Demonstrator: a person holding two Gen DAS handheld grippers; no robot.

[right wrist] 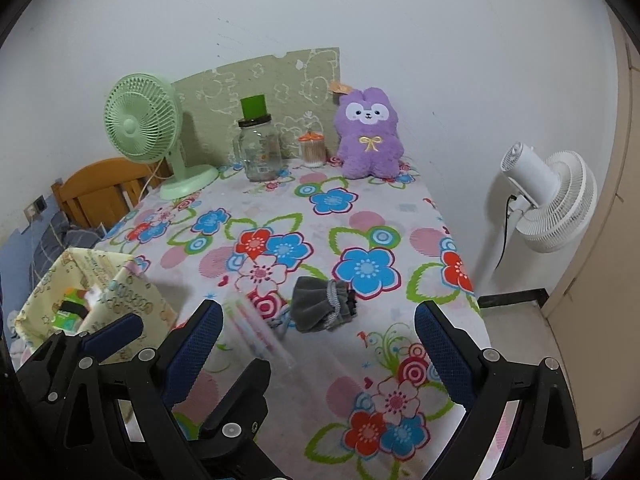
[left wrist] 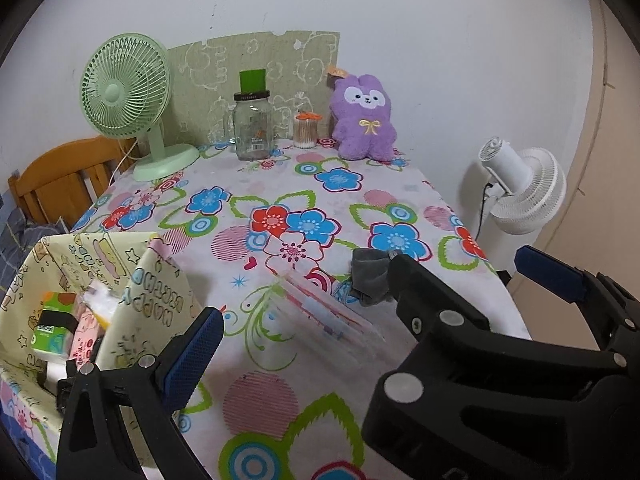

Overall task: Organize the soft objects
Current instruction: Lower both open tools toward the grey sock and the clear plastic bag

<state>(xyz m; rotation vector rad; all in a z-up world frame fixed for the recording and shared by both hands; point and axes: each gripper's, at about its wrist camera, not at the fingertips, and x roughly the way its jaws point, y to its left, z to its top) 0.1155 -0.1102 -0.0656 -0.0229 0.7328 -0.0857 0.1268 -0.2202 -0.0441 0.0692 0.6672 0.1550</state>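
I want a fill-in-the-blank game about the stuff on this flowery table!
1. The plush bunny at the back of the table is coloured ____.
2. The small desk fan beside the glass jar is coloured ____.
3. The grey cloth pouch lies on the ____ tablecloth.
4. The jaws of the right gripper stand ____.

Missing words: purple; green; flowered; open

Fuzzy purple plush toy (right wrist: 370, 136), clear glossy glass jar (right wrist: 260, 152), soft matt grey cloth pouch (right wrist: 320, 304), smooth printed tablecloth (right wrist: 360, 216).
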